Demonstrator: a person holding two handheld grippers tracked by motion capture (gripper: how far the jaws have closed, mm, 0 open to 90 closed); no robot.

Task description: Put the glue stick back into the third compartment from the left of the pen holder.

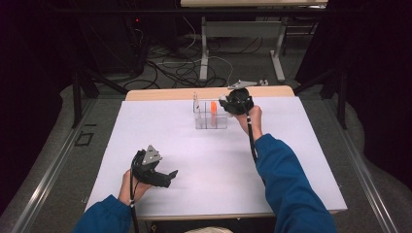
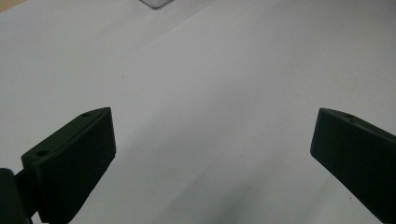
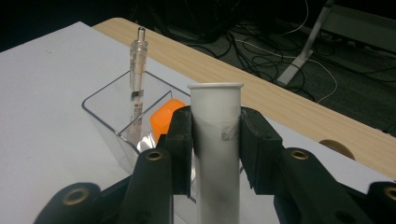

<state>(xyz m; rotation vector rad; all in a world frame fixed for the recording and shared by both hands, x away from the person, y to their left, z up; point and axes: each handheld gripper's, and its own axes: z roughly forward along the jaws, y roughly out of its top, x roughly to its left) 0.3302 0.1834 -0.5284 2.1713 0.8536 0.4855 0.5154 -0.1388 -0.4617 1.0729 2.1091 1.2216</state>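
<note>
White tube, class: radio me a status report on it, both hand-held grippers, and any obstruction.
Right hand-held gripper shut on white tube, upright beside clear box. Left hand-held gripper open, over bare table. Box holds orange-capped item and clear tube.

a white open-topped tube [image 3: 217, 140] is held upright, clamped on both sides just below its rim, right beside a clear divided container [image 3: 105, 114]. inside the container, a slim clear tube [image 3: 137, 79] is stood upright and an orange piece [image 3: 163, 119] is seen next to it.
</note>
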